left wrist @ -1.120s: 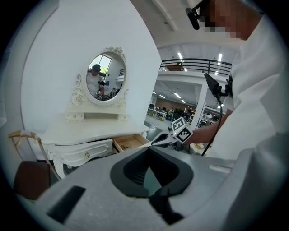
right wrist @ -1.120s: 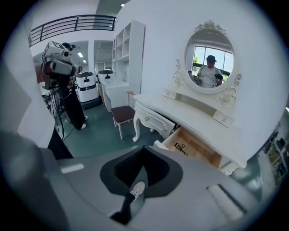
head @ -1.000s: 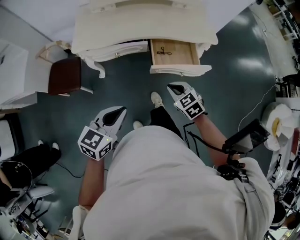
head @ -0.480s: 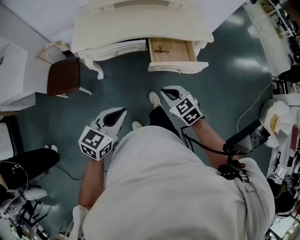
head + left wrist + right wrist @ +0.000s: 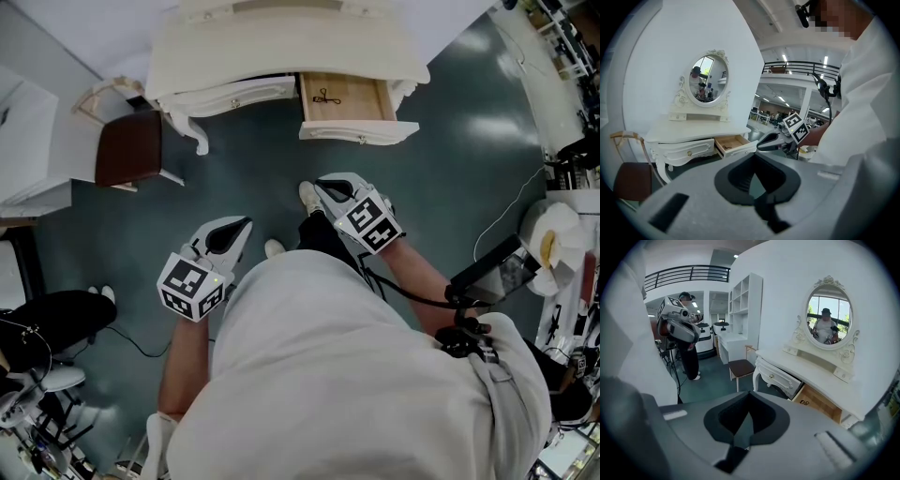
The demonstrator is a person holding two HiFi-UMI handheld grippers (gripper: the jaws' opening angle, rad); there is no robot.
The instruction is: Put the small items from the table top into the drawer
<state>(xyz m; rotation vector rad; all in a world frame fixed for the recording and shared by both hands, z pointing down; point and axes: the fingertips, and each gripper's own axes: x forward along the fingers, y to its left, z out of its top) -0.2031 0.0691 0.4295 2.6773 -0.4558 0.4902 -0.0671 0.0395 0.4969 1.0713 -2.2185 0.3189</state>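
Right gripper has slid toward 9 o'clock vs 1 sec ago, off the line of the drawer front. It now shows just beside the person's white shoe in the head view. Left gripper sits approx where it was.

Task thing: an open light-wood drawer w/ a cream scalloped front, pulled out of the cream carved dressing table, at 12 o'clock in the head view. One small black item, thin and looped, lies on the drawer floor toward its 9 o'clock side; too small to tell what it is. At 9 o'clock of the open drawer is a shut cream drawer w/ a round knob.

Tools: the right gripper's jaws are pressed together w/ nothing btwn them. Left gripper looks the same in its own view, jaws meeting and nothing in them. Both hang over the dark teal floor, touching nothing, well apart from the table.

Pose: both forearms reach out from the pale shirt, marker cubes facing up. Right gripper points approx 10–11 o'clock, tilted down. Left gripper, at 8 o'clock of it, points approx 1 o'clock.

Brown-seated chair stands at 9 o'clock of the table.
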